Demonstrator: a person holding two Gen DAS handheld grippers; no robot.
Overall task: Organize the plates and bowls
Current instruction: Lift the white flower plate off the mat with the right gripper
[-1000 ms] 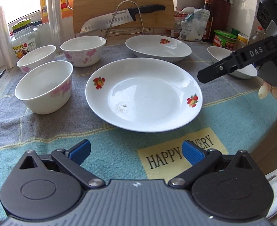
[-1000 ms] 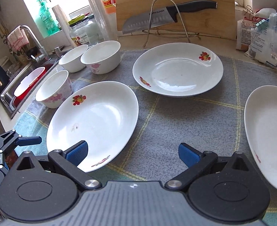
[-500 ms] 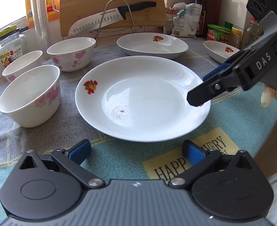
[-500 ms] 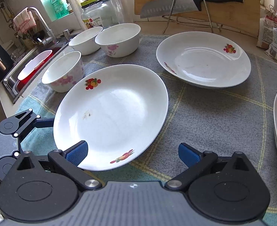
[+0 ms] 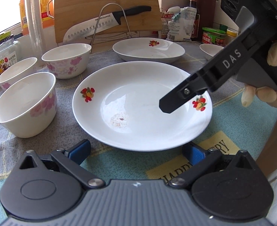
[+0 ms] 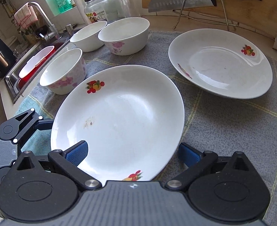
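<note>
The right tongs [image 6: 132,154] are spread wide around the near rim of the big plate [image 6: 119,116], ready to pinch it. The left tongs [image 5: 136,150] wait, spread too. The plate lies mid-cloth [image 6: 232,131], three bowls [image 6: 63,73] by the left edge.

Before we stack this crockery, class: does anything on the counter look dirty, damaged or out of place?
Yes. The nearest plate has a brownish smear left of centre, so it looks unwashed. The far plate shows faint streaks and a dark speck. The three bowls look clean; no chips or cracks are visible.
</note>
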